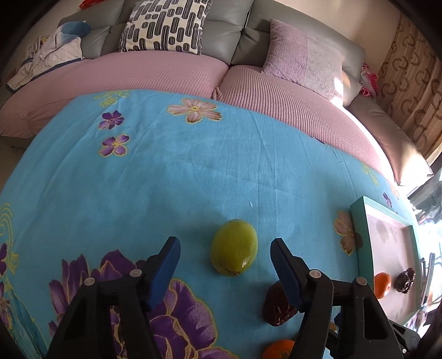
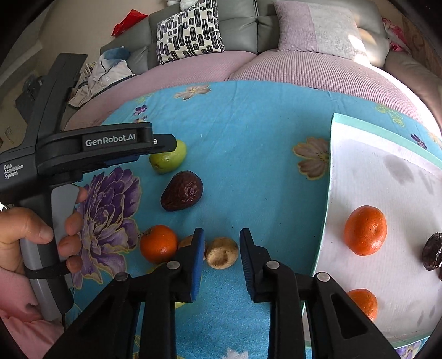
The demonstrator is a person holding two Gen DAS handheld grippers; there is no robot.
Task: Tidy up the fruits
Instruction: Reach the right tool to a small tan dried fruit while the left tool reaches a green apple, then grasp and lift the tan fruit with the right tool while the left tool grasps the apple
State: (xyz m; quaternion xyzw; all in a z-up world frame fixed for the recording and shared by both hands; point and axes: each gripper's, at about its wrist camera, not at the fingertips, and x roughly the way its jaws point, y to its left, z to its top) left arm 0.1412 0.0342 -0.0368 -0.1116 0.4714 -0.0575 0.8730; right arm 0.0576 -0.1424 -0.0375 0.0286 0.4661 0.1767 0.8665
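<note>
— Why do both tools hover so low?
— Each straddles a fruit: the left gripper (image 1: 225,250), jaws spread, flanks the smooth green-yellow round fruit (image 1: 234,247) on the blue floral cloth (image 1: 193,171); the right gripper (image 2: 222,241), also spread, frames the small tan dimpled fruit (image 2: 222,253) — probably bound for the teal-rimmed white tray (image 2: 386,176), beside two oranges.

Turquoise cloth (image 1: 193,165) with purple and pink flowers, yellow-green fruit (image 1: 234,247), dark brown wrinkled fruit (image 2: 182,190), orange tangerine (image 2: 365,230), black-and-white patterned cushion (image 1: 163,24) at twelve o'clock
</note>
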